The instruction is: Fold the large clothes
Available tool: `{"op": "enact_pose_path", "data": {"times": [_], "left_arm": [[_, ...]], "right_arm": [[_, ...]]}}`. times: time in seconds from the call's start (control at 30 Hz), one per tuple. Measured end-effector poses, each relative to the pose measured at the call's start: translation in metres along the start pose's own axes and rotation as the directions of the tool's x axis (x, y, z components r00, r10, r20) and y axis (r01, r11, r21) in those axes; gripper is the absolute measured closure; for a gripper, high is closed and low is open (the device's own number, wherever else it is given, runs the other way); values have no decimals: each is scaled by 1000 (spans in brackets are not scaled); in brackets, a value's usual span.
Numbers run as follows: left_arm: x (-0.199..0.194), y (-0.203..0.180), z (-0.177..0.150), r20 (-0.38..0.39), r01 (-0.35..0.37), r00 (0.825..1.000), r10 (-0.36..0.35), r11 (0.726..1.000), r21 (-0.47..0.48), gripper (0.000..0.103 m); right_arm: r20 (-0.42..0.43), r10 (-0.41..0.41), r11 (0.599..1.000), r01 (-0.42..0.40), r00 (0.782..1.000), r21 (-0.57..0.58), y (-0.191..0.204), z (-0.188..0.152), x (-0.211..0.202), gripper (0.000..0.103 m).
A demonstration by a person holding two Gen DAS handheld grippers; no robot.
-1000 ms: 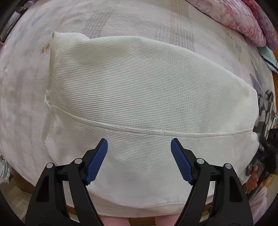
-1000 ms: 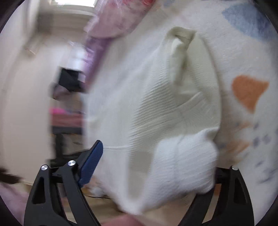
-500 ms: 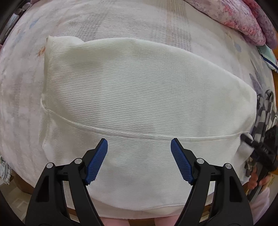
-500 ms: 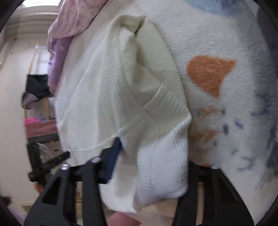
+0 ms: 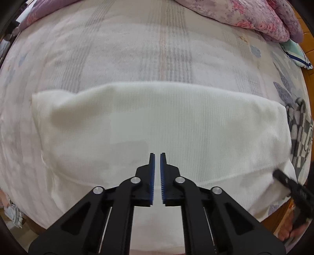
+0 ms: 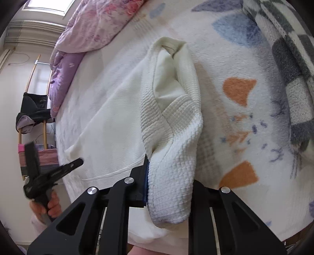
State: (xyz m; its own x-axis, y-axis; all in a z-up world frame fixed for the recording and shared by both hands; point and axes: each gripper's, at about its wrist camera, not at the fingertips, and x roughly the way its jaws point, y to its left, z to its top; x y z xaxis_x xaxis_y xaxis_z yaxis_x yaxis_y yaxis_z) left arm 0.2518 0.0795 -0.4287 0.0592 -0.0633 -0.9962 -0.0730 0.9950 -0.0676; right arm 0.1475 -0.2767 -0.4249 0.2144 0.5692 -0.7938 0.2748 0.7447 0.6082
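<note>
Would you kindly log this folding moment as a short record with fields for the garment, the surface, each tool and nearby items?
garment: white knit garment, lying flat across the bed, one end bunched and raised
surface: patterned bed cover
left tool: jaws together above the garment, nothing between them
right tool: has just been closing, clamped on the garment's bunched end
nearby: floral quilt at the far side; checked blanket beside the garment

the white garment (image 6: 172,137) between the right gripper's (image 6: 168,182) fingers was matt, waffle-ribbed knit cloth. the blanket (image 6: 235,58) beyond looked fleecy. the left gripper (image 5: 157,174) was matt black plastic with ridged blue pads (image 5: 152,176) and shiny metal pins.
</note>
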Motion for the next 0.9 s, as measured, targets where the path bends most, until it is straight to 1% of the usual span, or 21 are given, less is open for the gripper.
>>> {"op": "enact_pose_path", "data": {"times": [0.03,0.07,0.13,0.2,0.23,0.27,0.33,0.37,0.4,0.47,0.5,0.57,0.6,0.63,0.67,0.7,0.73,0.77,0.8,0.9], "left_arm": [[3,-3,8,5,-3,1000,3,1000,7,103],[5,-4,12,11,-6,1000,5,1000,11,103],[18,-16,37,15,7,1000,-8,1000,15,103],[35,-16,53,-27,76,997,-77,997,-22,103],[48,-15,59,-65,86,994,-89,995,-55,103],[67,-14,67,-101,76,991,-84,994,-78,103],[81,-10,74,-100,93,990,-102,992,-88,102],[84,-5,78,-109,116,986,-129,986,-118,102],[88,3,82,-128,150,977,-172,974,-169,101],[89,12,84,-155,191,962,-224,961,-202,101],[86,13,82,-162,193,960,-228,960,-204,101],[76,10,73,-185,160,963,-194,969,-186,101],[75,8,61,-213,163,956,-204,967,-196,101],[81,10,45,-224,180,947,-232,956,-230,101],[85,10,30,-188,188,954,-235,953,-237,101],[84,10,21,-146,197,961,-233,955,-221,101],[82,11,14,-129,201,963,-235,952,-232,101],[81,13,6,-129,204,961,-245,942,-265,101],[80,13,0,-132,206,959,-250,938,-277,101],[77,6,-23,-155,180,963,-220,955,-237,101]], "right_arm": [[3,-12,1000,12,1000,-14,-2,-5,-4,88],[5,-26,999,26,1000,-24,8,-3,-1,88],[11,-55,998,56,998,-30,12,-6,-1,88],[16,-53,999,53,998,2,16,-3,5,88],[19,-43,999,43,999,34,13,-3,7,88],[22,-35,998,34,999,53,11,-3,8,88],[35,-29,995,26,999,95,3,-3,8,88],[43,-24,992,19,999,124,-2,-4,8,88],[49,-16,987,8,999,160,-7,-5,11,88],[50,-16,978,5,999,208,-14,-9,13,88],[41,-23,976,14,999,215,-14,-10,15,88],[27,-45,978,38,999,203,-10,-9,14,88],[24,-48,981,42,999,191,-7,-8,13,88],[19,-50,982,46,999,181,-6,-7,13,87],[13,-55,983,51,998,174,-4,-6,14,87],[7,-60,984,58,998,169,-4,-5,16,87],[-5,-72,983,72,997,170,-4,-4,18,87],[-13,-81,981,82,997,175,-6,-4,19,87],[-18,-80,981,82,997,178,-6,-4,19,87],[-19,-85,982,87,996,167,-5,-4,19,87]]}}
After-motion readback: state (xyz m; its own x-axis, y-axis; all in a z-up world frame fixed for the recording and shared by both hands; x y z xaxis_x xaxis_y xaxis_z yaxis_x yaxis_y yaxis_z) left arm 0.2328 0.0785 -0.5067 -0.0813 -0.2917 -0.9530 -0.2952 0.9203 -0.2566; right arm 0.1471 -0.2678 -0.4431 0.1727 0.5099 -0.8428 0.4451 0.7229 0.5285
